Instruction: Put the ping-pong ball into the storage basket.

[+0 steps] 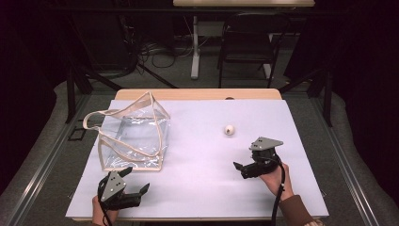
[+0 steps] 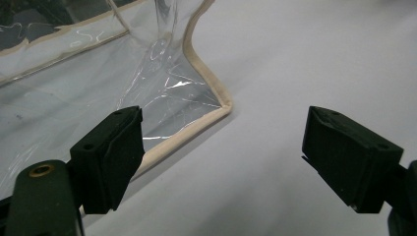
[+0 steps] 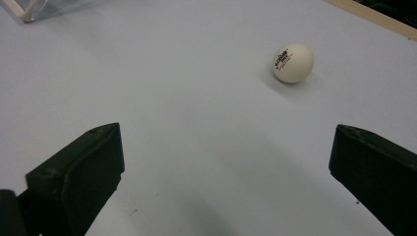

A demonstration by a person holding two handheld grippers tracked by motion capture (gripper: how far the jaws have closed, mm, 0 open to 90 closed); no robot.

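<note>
Two grippers are held low over a pale lilac surface [image 1: 197,155], one in each of the person's hands. The left gripper [image 1: 136,186] is seen in the high view at the near left corner, its jaws spread wide and holding nothing. In the left gripper view the same jaws stand well apart, and a clear plastic bag [image 2: 98,83] with beige trim is seen just ahead of them; the bag's near corner lies close beyond the left-hand jaw in that view, apart from it. In the high view the clear plastic bag [image 1: 134,134] is seen resting on the left half of the surface, its mouth propped open and its beige handles [image 1: 96,120] draped toward the left edge.

The right gripper [image 1: 240,167] is held at the near right, its jaws likewise spread and empty. A small white ball [image 1: 229,129] lies on the surface beyond it, near but not touched. In the right gripper view the white ball [image 3: 293,62] is seen ahead and to the right of centre, with dark printed lettering on its side; it rests clear of both jaws. The ball and the bag are well apart, with bare surface between them.
</note>
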